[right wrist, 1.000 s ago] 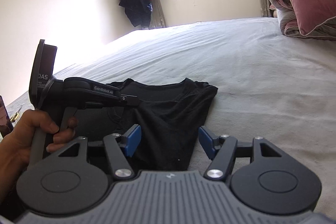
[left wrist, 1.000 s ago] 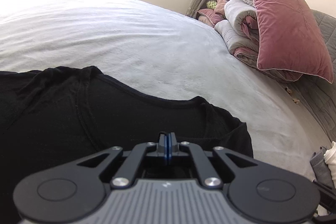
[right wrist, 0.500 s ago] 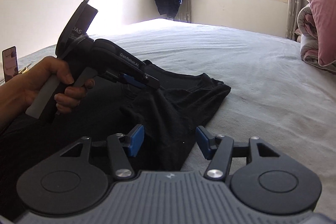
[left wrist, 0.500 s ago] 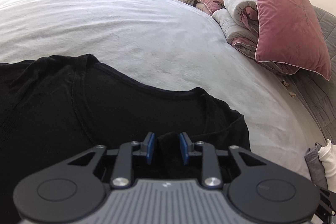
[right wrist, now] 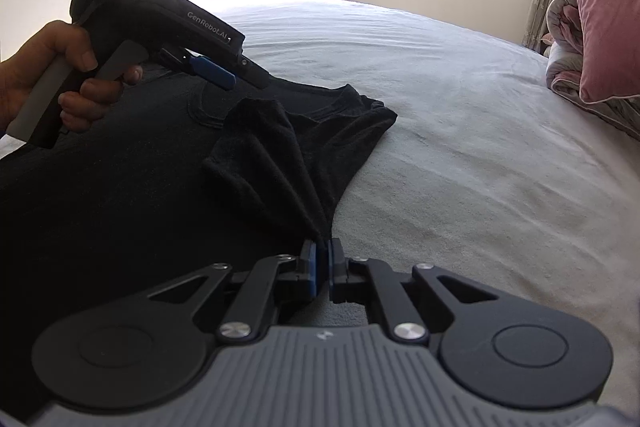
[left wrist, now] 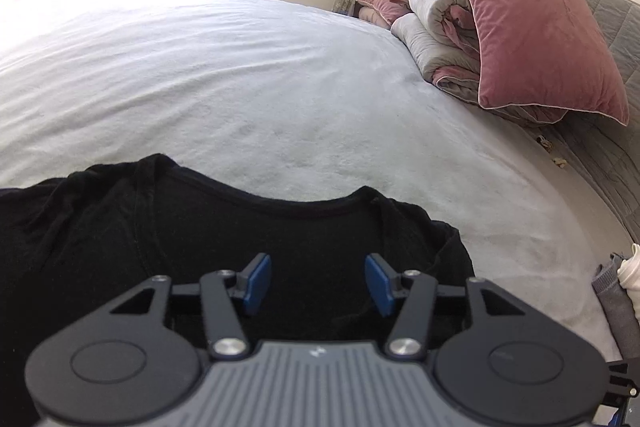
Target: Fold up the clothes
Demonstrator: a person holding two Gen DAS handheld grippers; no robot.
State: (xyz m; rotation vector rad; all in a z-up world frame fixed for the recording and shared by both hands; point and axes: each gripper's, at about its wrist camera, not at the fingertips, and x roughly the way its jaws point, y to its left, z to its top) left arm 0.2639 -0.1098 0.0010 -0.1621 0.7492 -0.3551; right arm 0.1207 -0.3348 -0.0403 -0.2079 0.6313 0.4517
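Black shirt [left wrist: 240, 247] neckline toward window

Both wrist views low and close over the bed [left wrist: 280, 75] — angled downward; black shirt [right wrist: 120, 187] and pink pillow [left wrist: 536, 23] shared.

Black grippers [right wrist: 320, 267], blue-padded fingers [left wrist: 256, 281], silver screws.

Black T-shirt [right wrist: 120, 195] lies flat, sleeve bunched upward.
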